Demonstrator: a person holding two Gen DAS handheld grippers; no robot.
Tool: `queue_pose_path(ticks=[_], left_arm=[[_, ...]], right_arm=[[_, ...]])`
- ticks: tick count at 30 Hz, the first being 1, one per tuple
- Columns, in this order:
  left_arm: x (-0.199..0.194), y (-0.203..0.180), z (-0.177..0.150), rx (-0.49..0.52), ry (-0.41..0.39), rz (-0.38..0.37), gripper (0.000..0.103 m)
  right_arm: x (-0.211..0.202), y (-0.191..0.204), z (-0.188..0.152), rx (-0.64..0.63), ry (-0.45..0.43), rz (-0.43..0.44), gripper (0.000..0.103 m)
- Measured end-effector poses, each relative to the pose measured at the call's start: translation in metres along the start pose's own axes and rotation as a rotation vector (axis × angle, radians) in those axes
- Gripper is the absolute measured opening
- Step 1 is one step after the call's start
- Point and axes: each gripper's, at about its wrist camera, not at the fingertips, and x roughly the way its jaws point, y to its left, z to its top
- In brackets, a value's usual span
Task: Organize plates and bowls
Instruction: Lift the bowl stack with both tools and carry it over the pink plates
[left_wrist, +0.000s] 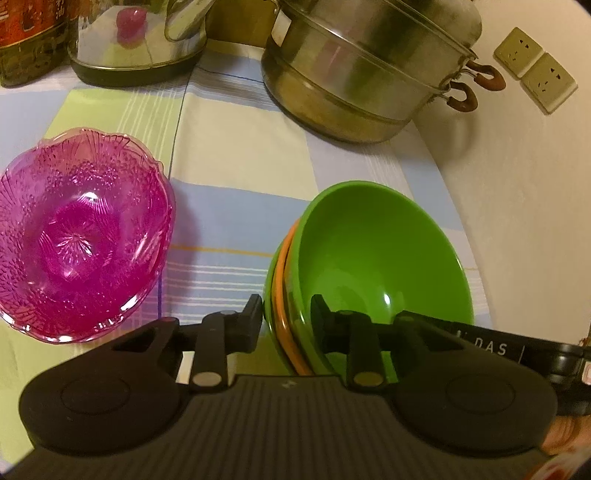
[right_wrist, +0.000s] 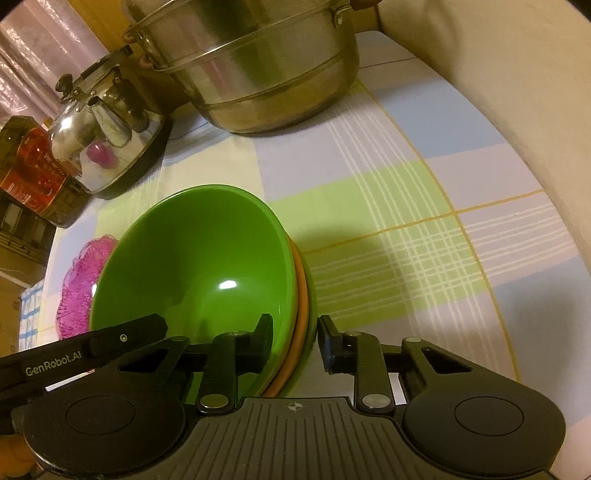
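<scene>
Green bowl stack (left_wrist: 380, 254) rim clamped by both tools, open cloth (right_wrist: 424, 206) beside

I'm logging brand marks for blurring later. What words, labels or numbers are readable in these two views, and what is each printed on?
"GenRobot.AI": white letters on the black bar of the left gripper, seen in the right wrist view.
"DAS": partial white letters, start cut off, on the black bar of the right gripper in the left wrist view.
Red label on the tin: print too blurred to read.
Wall sockets: no text.

The top bowl (left_wrist: 380, 251) at lower right is green; one orange bowl (left_wrist: 282, 295) beneath. The patterned glass bowl (left_wrist: 81, 232) at left is pink. The cloth (left_wrist: 240, 177) is checked blue, green and cream.
</scene>
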Motion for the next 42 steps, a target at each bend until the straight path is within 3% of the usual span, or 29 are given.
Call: queue_pose_path(ticks=[9,18,32,42], left_arm=[[-0.006,0.002,-0.004,0.005,0.002,0.018,0.023],[-0.036,0.012,-0.002,-0.011,-0.033,0.019,0.022],[-0.111,0.037,0.021,-0.039,-0.129,0.04,0.023],[-0.143,0.089,0.027,-0.086,-0.167,0.103,0.023]], right_arm=[[-0.002,0.007,-0.005,-0.014,0.004,-0.014,0.025],[-0.016,0.031,-0.006,-0.045,-0.011,0.001,0.025],[-0.053,0.1,0.009,-0.115,-0.059,0.051,0.025],[-0.036,0.161,0.017,-0.178,-0.038,0.116,0.025]])
